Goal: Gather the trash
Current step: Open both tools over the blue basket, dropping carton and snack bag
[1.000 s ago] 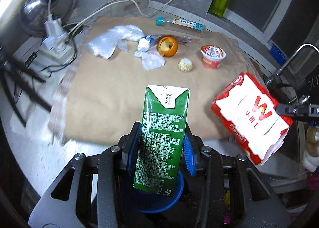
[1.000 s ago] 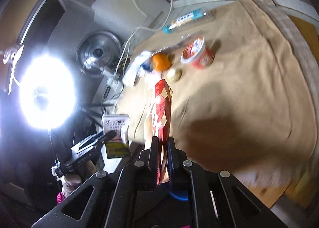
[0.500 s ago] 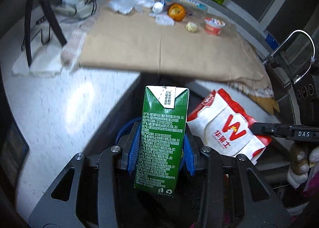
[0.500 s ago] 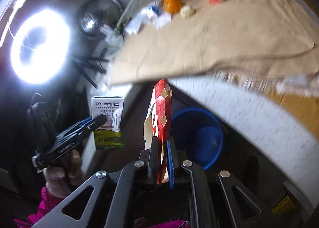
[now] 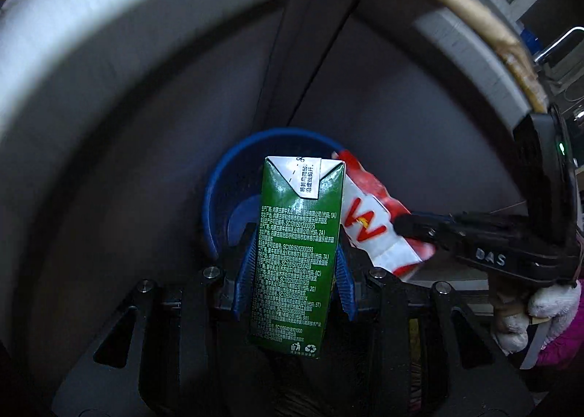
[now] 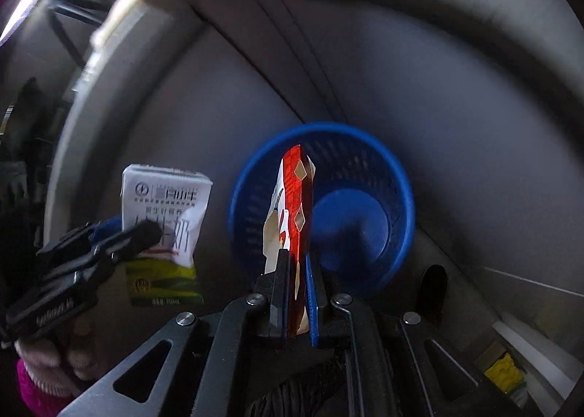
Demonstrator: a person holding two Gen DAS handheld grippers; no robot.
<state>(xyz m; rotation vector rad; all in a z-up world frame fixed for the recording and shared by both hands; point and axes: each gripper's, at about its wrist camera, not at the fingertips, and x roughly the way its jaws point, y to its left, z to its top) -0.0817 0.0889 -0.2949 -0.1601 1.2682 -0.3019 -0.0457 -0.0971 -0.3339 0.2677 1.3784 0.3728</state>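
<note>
Your left gripper (image 5: pixel 295 263) clamps the green milk carton (image 5: pixel 297 253), your right gripper (image 6: pixel 295 293) the flat red-white wrapper (image 6: pixel 294 212); round blue plastic mesh bin (image 6: pixel 398 176) just beyond both, grey worktop edge (image 5: pixel 109 15) overhead.

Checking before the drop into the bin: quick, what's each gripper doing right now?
Left gripper: shut on the carton.
Right gripper: shut on the wrapper.

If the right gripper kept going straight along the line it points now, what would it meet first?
Most likely the blue mesh wastebasket: the right gripper, shut on the red-and-white snack wrapper, points down into its open mouth. Nothing else shows between them, though depth is hard to judge.
</note>
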